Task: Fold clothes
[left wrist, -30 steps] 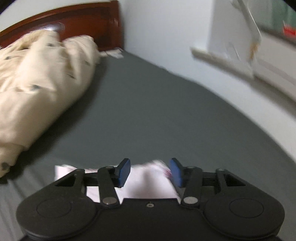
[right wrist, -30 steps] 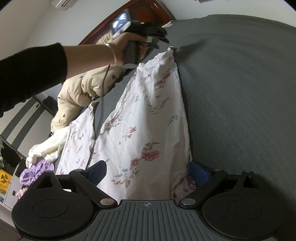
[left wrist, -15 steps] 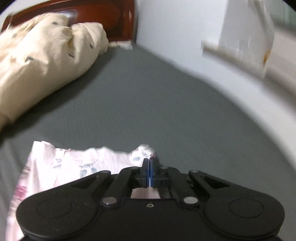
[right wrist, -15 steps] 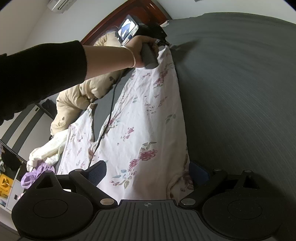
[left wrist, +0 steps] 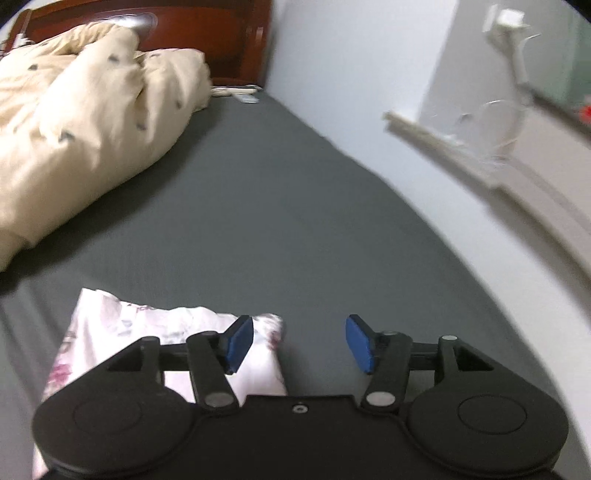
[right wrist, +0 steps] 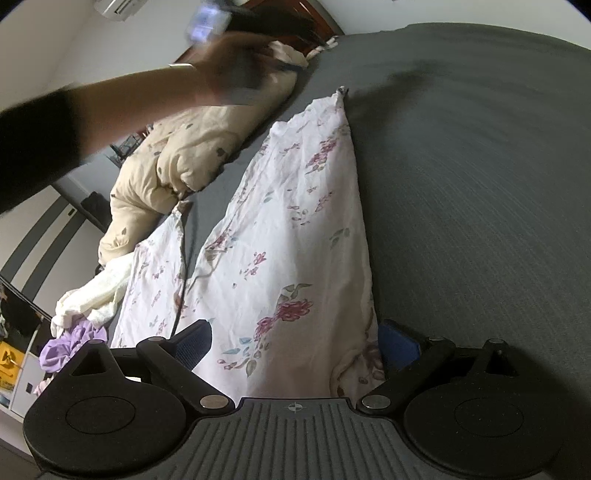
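A thin white floral garment [right wrist: 291, 236], printed with pink blossoms and creased, lies flat on the dark grey bed sheet [right wrist: 480, 206], tapering to a point far from the right gripper; a narrower strip of the same cloth lies beside it. A puffy cream quilt [left wrist: 85, 122] is bunched against the red-brown wooden headboard [left wrist: 221, 33], and pale and purple clothes [right wrist: 85, 314] are heaped past the strip. To the right of the garment the sheet is broad and bare up to its rounded edge by the white wall [left wrist: 332, 55].

The left gripper [left wrist: 299, 341] hangs above the garment's tip, jaws opening, the cloth just beside 1 blue pad but not pinched. Its hand [right wrist: 229, 70], blurred, shows raised above the quilt, the sleeve black. The right gripper [right wrist: 295, 343] sits low, jaws wide, astride the garment's near end without pressing it
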A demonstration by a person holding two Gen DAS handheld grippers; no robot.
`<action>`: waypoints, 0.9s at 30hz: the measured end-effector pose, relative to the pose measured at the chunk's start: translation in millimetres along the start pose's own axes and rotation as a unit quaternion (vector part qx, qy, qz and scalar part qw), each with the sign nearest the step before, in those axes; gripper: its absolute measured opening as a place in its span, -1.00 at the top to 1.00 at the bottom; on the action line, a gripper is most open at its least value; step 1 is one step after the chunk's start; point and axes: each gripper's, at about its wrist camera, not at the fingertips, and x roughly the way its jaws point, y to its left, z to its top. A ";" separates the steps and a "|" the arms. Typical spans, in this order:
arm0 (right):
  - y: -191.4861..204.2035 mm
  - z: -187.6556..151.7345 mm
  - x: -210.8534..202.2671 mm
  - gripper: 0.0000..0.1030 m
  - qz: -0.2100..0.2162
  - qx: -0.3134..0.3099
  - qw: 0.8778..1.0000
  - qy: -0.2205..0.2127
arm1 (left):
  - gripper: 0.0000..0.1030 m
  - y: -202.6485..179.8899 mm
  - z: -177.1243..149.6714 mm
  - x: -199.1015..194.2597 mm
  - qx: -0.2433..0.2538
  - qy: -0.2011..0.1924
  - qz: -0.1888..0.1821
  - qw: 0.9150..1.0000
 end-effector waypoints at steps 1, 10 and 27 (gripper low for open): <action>0.5 0.9 -0.4 -0.88 -0.005 0.000 1.000 0.001 | -0.10 -3.1 0.2 -22.2 0.008 0.001 -0.017 1.000; 21.5 -6.0 -2.5 -0.88 -0.078 -0.039 0.996 -0.003 | -0.66 67.9 -78.1 -273.2 0.093 -0.006 0.001 0.996; 191.0 -97.7 -38.9 -0.88 0.038 -0.233 0.967 -0.091 | -0.66 254.6 -173.5 -608.1 -0.052 -0.064 0.284 0.955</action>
